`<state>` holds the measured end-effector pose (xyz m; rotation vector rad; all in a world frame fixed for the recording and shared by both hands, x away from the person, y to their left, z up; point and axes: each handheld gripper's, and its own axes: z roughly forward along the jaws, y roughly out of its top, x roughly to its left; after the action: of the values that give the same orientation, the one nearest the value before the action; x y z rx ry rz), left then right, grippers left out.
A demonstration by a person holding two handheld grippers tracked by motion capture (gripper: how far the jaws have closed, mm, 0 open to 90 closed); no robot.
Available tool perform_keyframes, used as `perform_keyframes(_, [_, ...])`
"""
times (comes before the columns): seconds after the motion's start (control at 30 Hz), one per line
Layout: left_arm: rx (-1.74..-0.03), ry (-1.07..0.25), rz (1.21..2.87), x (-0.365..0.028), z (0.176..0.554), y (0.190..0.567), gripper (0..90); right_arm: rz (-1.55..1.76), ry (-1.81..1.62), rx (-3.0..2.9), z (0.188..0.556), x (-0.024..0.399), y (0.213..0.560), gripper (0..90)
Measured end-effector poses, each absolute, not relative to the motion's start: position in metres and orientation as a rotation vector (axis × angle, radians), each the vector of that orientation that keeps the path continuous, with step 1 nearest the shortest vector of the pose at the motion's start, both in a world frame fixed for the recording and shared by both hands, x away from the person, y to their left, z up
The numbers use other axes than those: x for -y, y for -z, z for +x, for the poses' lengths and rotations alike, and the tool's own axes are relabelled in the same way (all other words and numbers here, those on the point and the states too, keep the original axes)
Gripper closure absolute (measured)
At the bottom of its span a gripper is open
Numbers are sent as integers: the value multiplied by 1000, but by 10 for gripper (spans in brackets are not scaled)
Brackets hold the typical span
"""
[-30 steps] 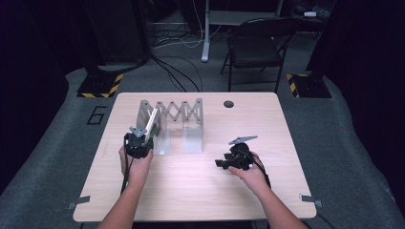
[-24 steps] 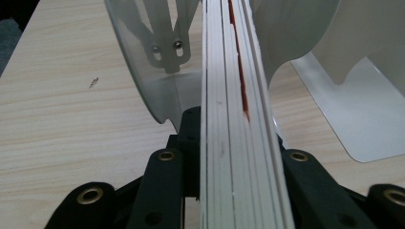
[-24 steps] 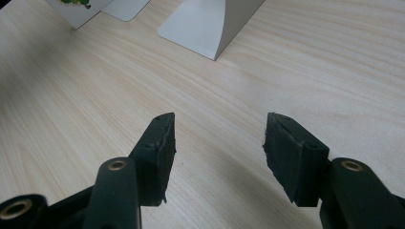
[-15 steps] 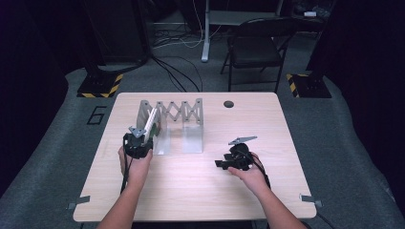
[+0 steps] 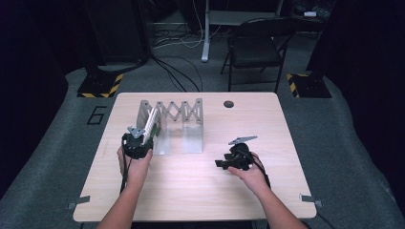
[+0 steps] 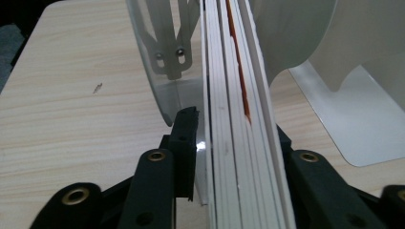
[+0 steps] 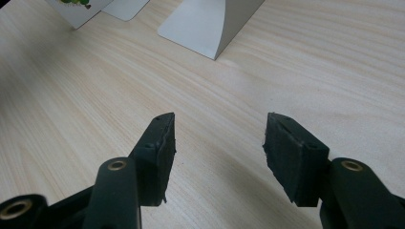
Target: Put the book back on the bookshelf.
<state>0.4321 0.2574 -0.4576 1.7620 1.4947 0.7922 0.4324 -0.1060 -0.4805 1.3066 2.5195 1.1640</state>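
Left gripper view shows the left tool [image 6: 234, 157] with its jaws just easing apart around a thin white book [image 6: 239, 143], a gap beside one pad, standing in the expanding rack [image 5: 184, 114]. The right tool [image 7: 217, 143] rests open and empty over bare bench [image 7: 286, 62].

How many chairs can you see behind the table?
1. A dark folding chair stands on the floor beyond the table's far edge, right of the middle. Others could be hidden in the dark surroundings.
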Motion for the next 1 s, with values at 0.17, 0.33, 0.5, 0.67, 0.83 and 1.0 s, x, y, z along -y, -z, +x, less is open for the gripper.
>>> perform_keyframes(0.17, [-1474,-802,1764,-258,428,453,657,1291,-1165,-2517,433,106,481,440])
perform_keyframes(0.33, [-1450,-823,1750,-258,422,445,649,1294,-1167,-2518,433,106,481,440])
perform_keyframes(0.5, [-1432,-832,1747,-259,417,439,650,1291,-1162,-2518,433,106,481,440])
perform_keyframes(0.67, [-1419,-844,1745,-260,413,435,652,1291,-1167,-2513,433,106,481,440])
perform_keyframes(0.83, [-1416,-840,1751,-261,410,432,659,1287,-1166,-2514,434,106,482,441])
perform_keyframes(1.0, [-1408,-846,1747,-261,408,429,665,1296,-1167,-2512,434,105,482,440])
